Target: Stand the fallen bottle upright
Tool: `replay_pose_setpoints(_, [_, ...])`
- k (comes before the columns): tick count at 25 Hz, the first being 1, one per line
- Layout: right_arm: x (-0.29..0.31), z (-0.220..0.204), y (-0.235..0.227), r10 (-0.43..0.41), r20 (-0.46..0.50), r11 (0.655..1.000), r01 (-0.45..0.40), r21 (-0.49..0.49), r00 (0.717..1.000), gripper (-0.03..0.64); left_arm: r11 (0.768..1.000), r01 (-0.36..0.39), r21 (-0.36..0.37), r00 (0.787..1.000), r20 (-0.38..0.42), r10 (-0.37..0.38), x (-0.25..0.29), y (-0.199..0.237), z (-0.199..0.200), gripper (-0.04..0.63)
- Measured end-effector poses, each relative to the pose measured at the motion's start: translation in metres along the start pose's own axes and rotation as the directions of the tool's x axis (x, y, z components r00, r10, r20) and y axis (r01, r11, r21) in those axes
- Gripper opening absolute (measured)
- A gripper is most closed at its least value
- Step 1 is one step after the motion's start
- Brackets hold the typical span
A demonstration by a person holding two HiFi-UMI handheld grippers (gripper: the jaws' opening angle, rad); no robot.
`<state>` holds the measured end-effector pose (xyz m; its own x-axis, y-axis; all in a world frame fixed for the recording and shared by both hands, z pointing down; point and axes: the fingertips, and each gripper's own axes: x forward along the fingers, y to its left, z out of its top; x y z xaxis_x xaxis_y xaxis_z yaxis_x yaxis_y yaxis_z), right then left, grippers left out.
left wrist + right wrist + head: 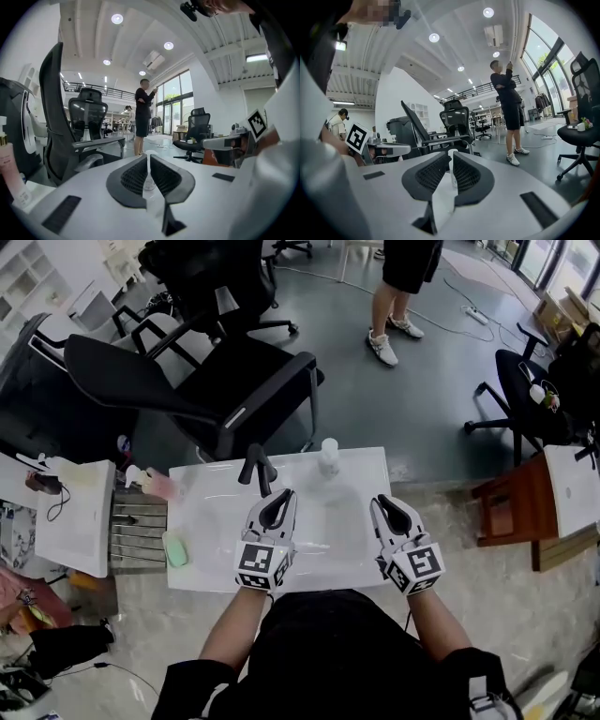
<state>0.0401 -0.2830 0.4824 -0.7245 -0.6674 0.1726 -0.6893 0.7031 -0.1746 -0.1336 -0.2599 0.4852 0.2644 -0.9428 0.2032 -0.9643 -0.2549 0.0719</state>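
Clear plastic bottle at the far edge of the white worktop, probably light, thin-walled and a little slick: best pinched gently round the mid-body, not the neck. Upright already, cap up, long axis vertical, so seemingly nothing left to right. Left gripper and right gripper both clenched on nothing, by the near edge, well apart from it.

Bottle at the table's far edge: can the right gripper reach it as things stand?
Probably yes. The bottle stands upright, and the white table between it and the right gripper looks bare. Its fingers are together, so they would need to open first.
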Motion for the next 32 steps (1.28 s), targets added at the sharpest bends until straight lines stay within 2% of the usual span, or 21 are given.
replay_pose_setpoints(3, [0.005, -0.003, 0.004, 0.017, -0.010, 1.000, -0.017, -0.009, 1.000, 0.067, 1.000, -0.016, -0.009, 1.000, 0.003, 0.016, -0.009, 0.003, -0.003, 0.028])
replay_pose_setpoints(11, [0.011, 0.006, -0.005, -0.023, 0.019, 0.999, 0.024, -0.030, 1.000, 0.034, 0.995, -0.035, 0.096, 0.999, 0.001, 0.035, -0.023, 0.005, 0.001, 0.023])
replay_pose_setpoints(17, [0.007, 0.003, -0.010, -0.046, 0.016, 0.999, 0.046, -0.014, 0.999, 0.031, 0.992, -0.009, 0.124, 1.000, -0.007, 0.010, -0.021, 0.001, 0.002, 0.018])
replay_pose_setpoints(29, [0.003, 0.000, -0.012, -0.066, 0.008, 0.998, 0.067, -0.003, 0.998, 0.031, 1.000, -0.002, 0.003, 1.000, -0.020, 0.002, -0.024, 0.011, -0.008, 0.017])
replay_pose_setpoints(32, [0.003, -0.001, -0.011, -0.068, 0.007, 0.998, 0.068, -0.003, 0.998, 0.031, 1.000, -0.004, -0.008, 1.000, -0.023, 0.004, -0.026, 0.011, -0.010, 0.017])
